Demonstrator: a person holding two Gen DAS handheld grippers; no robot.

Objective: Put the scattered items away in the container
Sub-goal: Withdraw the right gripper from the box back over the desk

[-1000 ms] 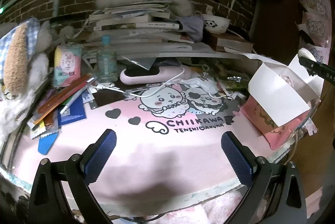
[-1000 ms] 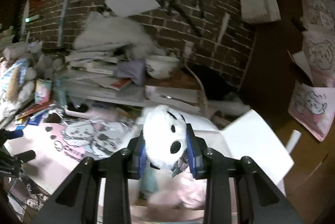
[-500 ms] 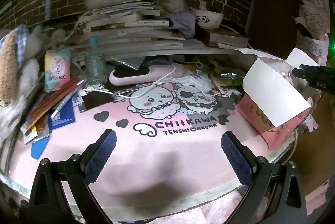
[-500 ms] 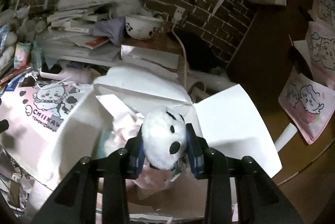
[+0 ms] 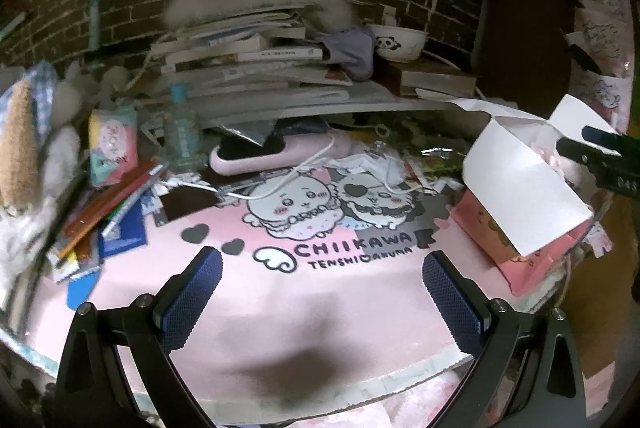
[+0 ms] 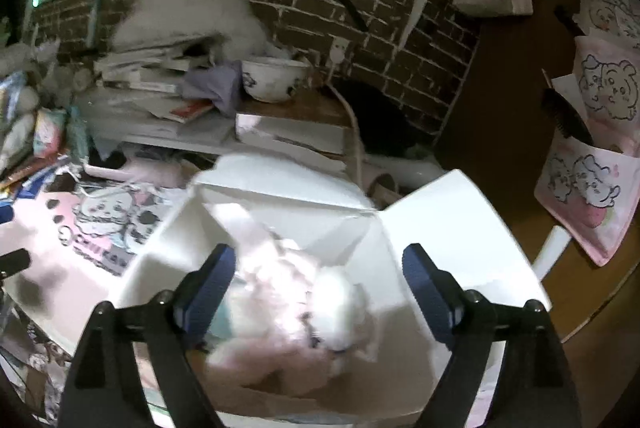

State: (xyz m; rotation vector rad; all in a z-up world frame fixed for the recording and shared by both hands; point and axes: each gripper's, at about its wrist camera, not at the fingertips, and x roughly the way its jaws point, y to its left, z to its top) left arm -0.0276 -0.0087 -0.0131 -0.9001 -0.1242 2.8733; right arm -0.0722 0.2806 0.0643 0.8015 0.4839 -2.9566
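Observation:
The container is a pink box with white flaps (image 5: 520, 188), open at the table's right end; in the right wrist view (image 6: 440, 228) I look down into it. A white plush toy (image 6: 340, 304) lies inside among pink soft items. My right gripper (image 6: 316, 288) is open, just above the box, jaws either side of the toy. My left gripper (image 5: 320, 292) is open and empty over the pink Chiikawa mat (image 5: 280, 308). Scattered pens (image 5: 116, 200), a tissue pack (image 5: 114, 144) and a bottle (image 5: 182, 132) lie at the left.
A stack of books and papers (image 5: 248, 60) with a panda bowl (image 5: 396, 40) stands at the back against the brick wall. A pink device with a white cable (image 5: 280, 152) lies mid-table. Plush toys (image 5: 24, 156) crowd the left edge.
My right gripper opened and let the white plush toy drop into the box. The left gripper has stayed open over the mat, shifting only slightly.

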